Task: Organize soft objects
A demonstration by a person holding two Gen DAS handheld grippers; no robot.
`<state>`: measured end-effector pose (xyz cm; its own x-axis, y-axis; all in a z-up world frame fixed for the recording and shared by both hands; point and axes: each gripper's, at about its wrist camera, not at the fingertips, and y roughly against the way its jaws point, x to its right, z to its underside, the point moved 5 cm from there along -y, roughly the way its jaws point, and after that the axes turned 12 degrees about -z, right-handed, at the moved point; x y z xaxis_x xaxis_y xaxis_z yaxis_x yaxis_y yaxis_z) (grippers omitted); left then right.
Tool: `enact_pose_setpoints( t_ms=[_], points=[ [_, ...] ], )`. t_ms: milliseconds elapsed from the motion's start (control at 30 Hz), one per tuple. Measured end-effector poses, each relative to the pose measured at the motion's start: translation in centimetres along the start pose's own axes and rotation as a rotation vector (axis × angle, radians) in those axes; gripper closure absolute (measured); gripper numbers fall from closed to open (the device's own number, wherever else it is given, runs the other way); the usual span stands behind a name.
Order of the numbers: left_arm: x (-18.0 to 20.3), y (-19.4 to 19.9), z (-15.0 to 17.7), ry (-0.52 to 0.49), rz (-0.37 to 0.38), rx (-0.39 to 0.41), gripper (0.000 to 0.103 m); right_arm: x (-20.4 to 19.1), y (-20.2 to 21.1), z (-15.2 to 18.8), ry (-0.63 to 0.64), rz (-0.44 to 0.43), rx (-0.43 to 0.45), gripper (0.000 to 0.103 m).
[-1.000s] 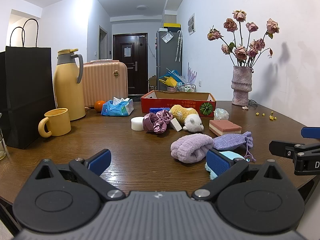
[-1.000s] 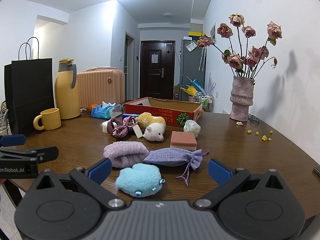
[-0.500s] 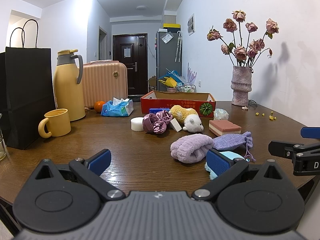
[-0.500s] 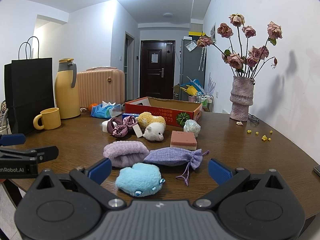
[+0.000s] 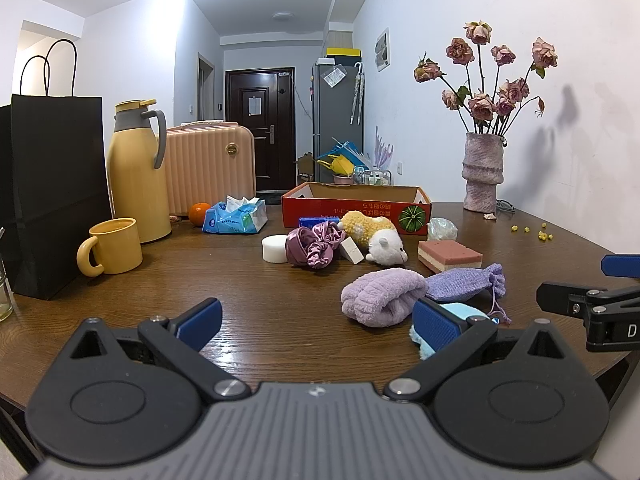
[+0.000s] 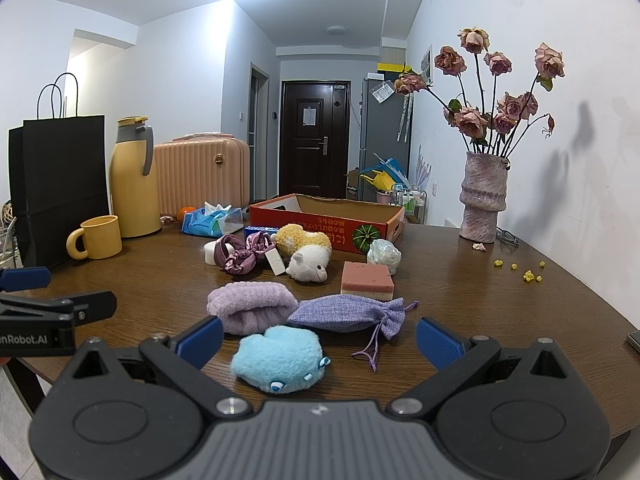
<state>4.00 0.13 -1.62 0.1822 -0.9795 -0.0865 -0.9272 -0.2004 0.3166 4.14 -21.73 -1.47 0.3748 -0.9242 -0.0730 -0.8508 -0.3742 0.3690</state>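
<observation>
Soft items lie on the round wooden table (image 6: 480, 300): a light blue plush (image 6: 278, 358), a lilac fluffy towel roll (image 6: 250, 308), a purple drawstring pouch (image 6: 348, 314), a pink sponge (image 6: 366, 280), a white and yellow plush animal (image 6: 306, 252), a purple scrunchie (image 6: 244, 254). An open red cardboard box (image 6: 332, 222) stands behind them. My right gripper (image 6: 318, 340) is open, just in front of the blue plush. My left gripper (image 5: 316, 320) is open and empty, left of the towel roll (image 5: 380, 298).
A yellow mug (image 5: 114, 246), yellow thermos (image 5: 134, 170) and black paper bag (image 5: 52, 192) stand at the left. A tissue pack (image 5: 236, 218) and an orange (image 5: 199, 213) lie at the back. A vase of dried roses (image 6: 482, 196) stands at the right.
</observation>
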Motion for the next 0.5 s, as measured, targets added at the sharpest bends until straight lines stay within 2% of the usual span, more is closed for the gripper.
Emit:
enact_pose_setpoints(
  t_ms=[500],
  points=[
    [-0.09, 0.07, -0.08, 0.002, -0.005, -0.001, 0.000, -0.15, -0.26, 0.33, 0.005, -0.003, -0.006, 0.000]
  ],
)
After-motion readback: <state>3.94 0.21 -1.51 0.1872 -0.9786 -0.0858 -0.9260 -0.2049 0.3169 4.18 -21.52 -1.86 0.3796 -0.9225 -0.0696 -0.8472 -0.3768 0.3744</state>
